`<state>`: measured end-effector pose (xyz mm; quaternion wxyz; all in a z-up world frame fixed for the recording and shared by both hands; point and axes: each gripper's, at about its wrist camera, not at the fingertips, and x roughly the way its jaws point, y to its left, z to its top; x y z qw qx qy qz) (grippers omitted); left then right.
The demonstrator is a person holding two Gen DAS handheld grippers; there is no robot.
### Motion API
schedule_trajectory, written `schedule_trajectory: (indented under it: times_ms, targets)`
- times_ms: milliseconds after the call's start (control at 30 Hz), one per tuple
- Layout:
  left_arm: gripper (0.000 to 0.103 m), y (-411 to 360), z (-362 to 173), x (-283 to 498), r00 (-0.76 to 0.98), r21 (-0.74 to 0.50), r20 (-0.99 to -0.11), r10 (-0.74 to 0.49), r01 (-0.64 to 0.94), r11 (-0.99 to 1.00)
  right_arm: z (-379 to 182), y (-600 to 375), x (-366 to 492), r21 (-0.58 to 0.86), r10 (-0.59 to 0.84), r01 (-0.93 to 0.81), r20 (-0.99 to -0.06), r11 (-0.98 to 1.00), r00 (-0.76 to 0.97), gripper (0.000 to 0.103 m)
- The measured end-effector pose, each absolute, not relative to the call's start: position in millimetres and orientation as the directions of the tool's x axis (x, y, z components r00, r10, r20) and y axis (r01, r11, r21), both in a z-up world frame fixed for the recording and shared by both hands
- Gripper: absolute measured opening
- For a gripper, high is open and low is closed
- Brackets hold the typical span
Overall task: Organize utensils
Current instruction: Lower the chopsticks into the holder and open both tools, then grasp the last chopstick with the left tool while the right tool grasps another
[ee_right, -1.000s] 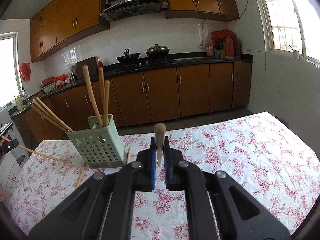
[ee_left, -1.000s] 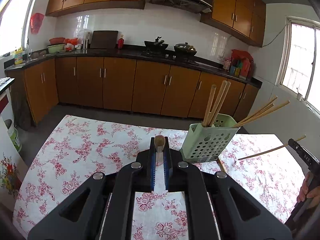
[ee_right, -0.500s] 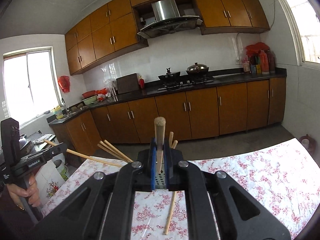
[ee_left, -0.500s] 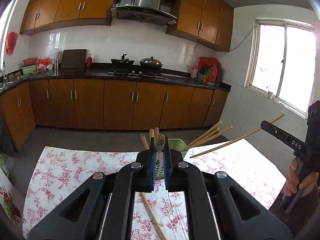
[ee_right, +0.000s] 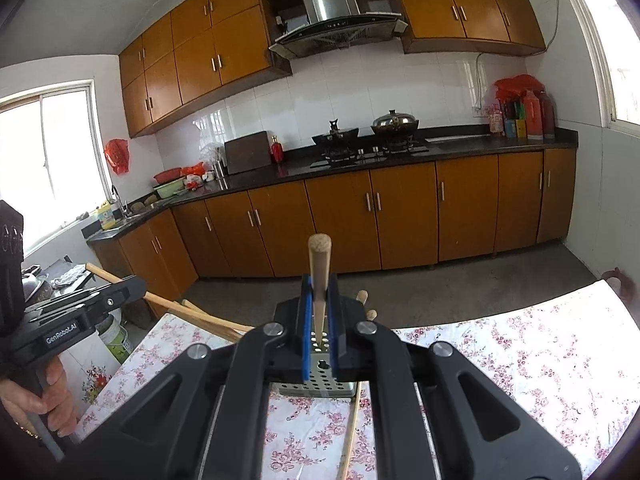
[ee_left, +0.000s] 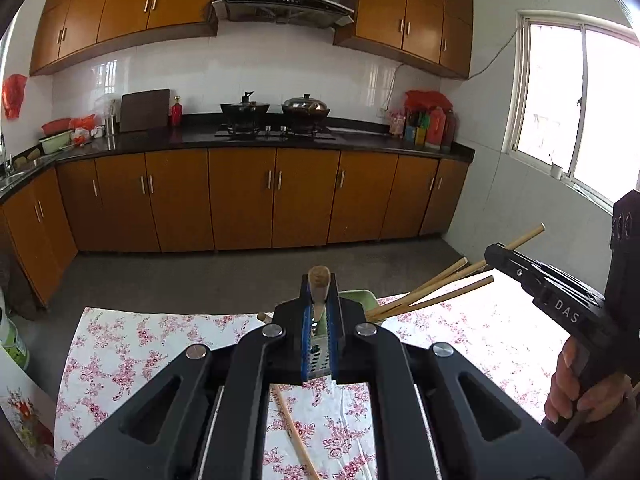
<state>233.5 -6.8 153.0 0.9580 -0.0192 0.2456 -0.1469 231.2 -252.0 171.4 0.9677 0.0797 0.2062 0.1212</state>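
My left gripper (ee_left: 319,304) is shut on a wooden chopstick (ee_left: 319,280), held above the green perforated utensil holder (ee_left: 362,297), which is mostly hidden behind the jaws. My right gripper (ee_right: 319,304) is shut on another wooden chopstick (ee_right: 319,264), over the same holder (ee_right: 320,384). Several chopsticks (ee_left: 432,292) lean out of the holder to the right. One loose chopstick (ee_left: 294,434) lies on the floral tablecloth (ee_left: 120,352) below the left gripper; it also shows in the right wrist view (ee_right: 350,432). Each gripper shows in the other's view, the right (ee_left: 496,254) and the left (ee_right: 136,286).
The table's far edge faces a grey floor and brown kitchen cabinets (ee_left: 240,200). A white wall and window (ee_left: 580,112) are on the right. A white bucket (ee_right: 114,338) stands by the table's left corner. The person's hands (ee_left: 576,392) hold the gripper handles.
Both grippers have risen and come in over the holder, each still holding its chopstick. The holder has gone from plain sight beside the jaws to behind them.
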Motion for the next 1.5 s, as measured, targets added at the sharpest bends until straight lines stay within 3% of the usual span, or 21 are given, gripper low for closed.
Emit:
schedule_trajectory:
  times_ms: [167, 267, 467, 767, 967, 1100, 1200, 1433, 1500]
  targets:
    - [0.007, -14, 134, 255, 0.810, -0.091, -0.522, -0.267, 0.258, 0.962, 153, -240, 261, 0.196, 0.259, -0.191, -0.427, 0.962, 0.867, 0.008]
    - [0.007, -15, 128, 261, 0.800, -0.123, -0.527, -0.286, 0.261, 0.957, 157, -232, 266, 0.163, 0.221, -0.167, -0.410, 0.972, 0.885, 0.012]
    - [0.007, -10, 132, 257, 0.814, -0.153, -0.500, -0.295, 0.252, 0.956, 159, -236, 260, 0.165, 0.219, -0.166, -0.394, 0.972, 0.893, 0.012]
    - [0.008, 17, 156, 225, 0.862, -0.194, -0.415, -0.292, 0.230, 0.954, 150, -271, 206, 0.195, 0.139, -0.074, -0.346, 0.978, 0.928, 0.023]
    - [0.008, 41, 136, 200, 0.870, -0.185, -0.429, -0.244, 0.179, 0.966, 87, -285, 198, 0.181, 0.106, -0.018, -0.490, 0.983, 0.865, 0.023]
    - [0.027, 48, 96, 199, 0.832, -0.176, -0.511, -0.217, 0.146, 0.973, 18, -271, 215, 0.179, 0.143, -0.036, -0.631, 0.983, 0.762, 0.023]
    - [0.027, 49, 59, 204, 0.792, -0.139, -0.582, -0.183, 0.125, 0.982, -29, -253, 224, 0.199, 0.192, -0.069, -0.709, 0.978, 0.679, 0.023]
    - [0.027, 56, -14, 211, 0.683, -0.212, -0.698, -0.215, 0.090, 0.973, -81, -206, 236, 0.118, 0.160, -0.109, -0.790, 0.987, 0.592, 0.023]
    - [0.027, 52, -27, 210, 0.665, -0.228, -0.711, -0.229, 0.090, 0.970, -86, -203, 236, 0.086, 0.131, -0.102, -0.786, 0.991, 0.604, 0.012]
